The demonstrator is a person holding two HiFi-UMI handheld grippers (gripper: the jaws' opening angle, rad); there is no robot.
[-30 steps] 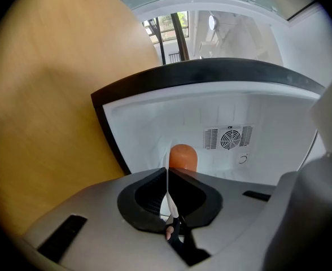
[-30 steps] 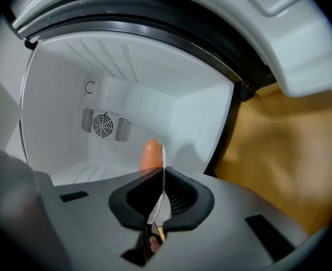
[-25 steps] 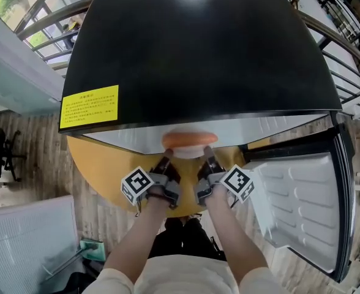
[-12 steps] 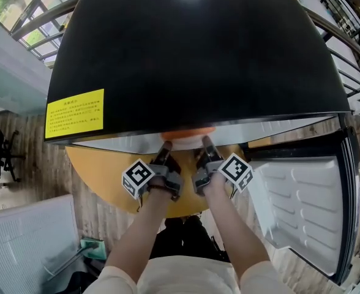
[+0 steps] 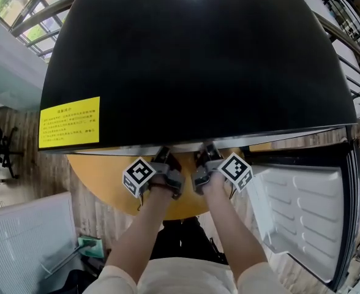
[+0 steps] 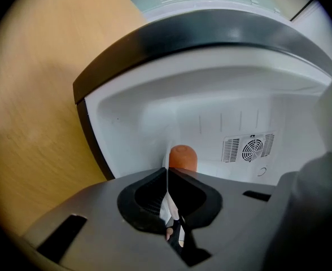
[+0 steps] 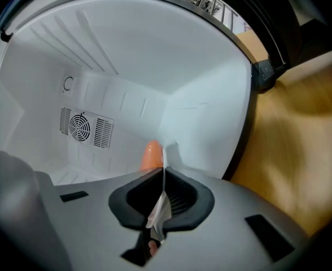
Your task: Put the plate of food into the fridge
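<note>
Each gripper pinches the thin white rim of the plate (image 6: 167,199) edge-on. My left gripper (image 6: 167,176) is shut on it, with the orange food (image 6: 183,157) just past the jaws. My right gripper (image 7: 164,176) is shut on the plate's other side (image 7: 157,208), and the orange food (image 7: 151,154) shows beyond it. Both reach into the white fridge interior (image 6: 154,112). In the head view the left gripper (image 5: 163,154) and right gripper (image 5: 206,150) have their tips under the fridge's black top (image 5: 192,60), which hides the plate.
The fridge door (image 5: 302,213) stands open at the right. A round wooden table (image 5: 100,182) lies under the grippers. A fan vent (image 6: 249,149) sits on the fridge's back wall. A yellow label (image 5: 69,121) is on the fridge top, and a white appliance (image 5: 27,244) stands at the lower left.
Both grippers have pushed forward with the plate. The orange food, visible below the fridge top a second ago, is now hidden under it in the head view.
</note>
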